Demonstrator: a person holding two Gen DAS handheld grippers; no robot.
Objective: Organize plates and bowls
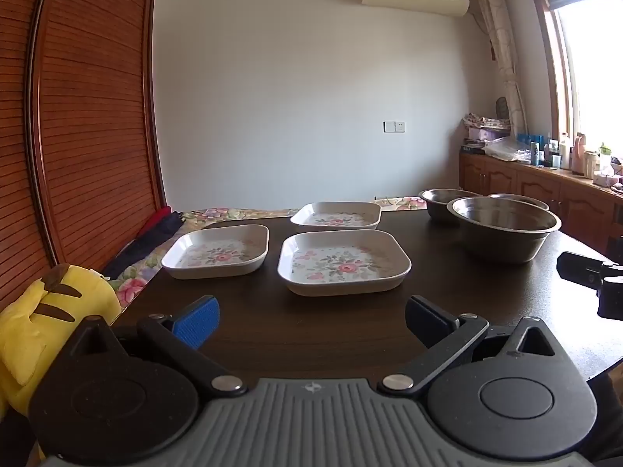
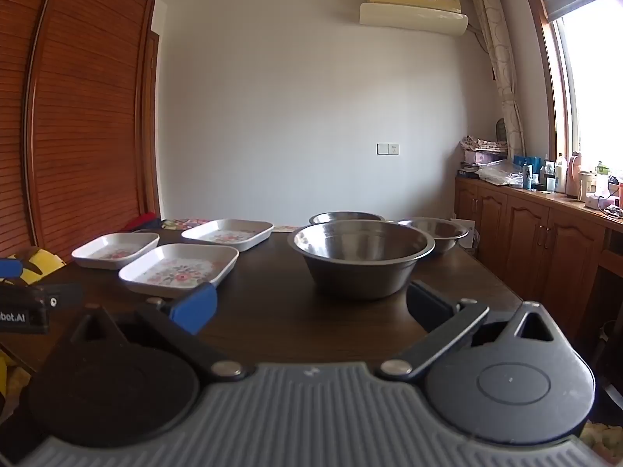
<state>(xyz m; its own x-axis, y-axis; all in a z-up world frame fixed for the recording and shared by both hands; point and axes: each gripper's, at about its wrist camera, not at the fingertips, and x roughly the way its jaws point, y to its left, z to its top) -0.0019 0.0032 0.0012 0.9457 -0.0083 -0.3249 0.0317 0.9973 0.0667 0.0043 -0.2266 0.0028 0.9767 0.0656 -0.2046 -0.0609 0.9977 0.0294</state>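
Both grippers, left gripper (image 1: pixel 311 321) and right gripper (image 2: pixel 311 307), gape wide, holding nothing. Three square floral plates (image 1: pixel 344 262) sit left on the dark table (image 1: pixel 272 330); round steel bowls (image 2: pixel 363 257) right. Only the left view shows the yellow plush (image 1: pixel 43 311) fully.

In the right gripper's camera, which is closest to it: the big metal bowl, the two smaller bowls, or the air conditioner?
1. Big metal bowl, straight ahead of the right gripper.
2. Two smaller bowls, back and back right: too close to call.
3. Air conditioner, high on the far wall.
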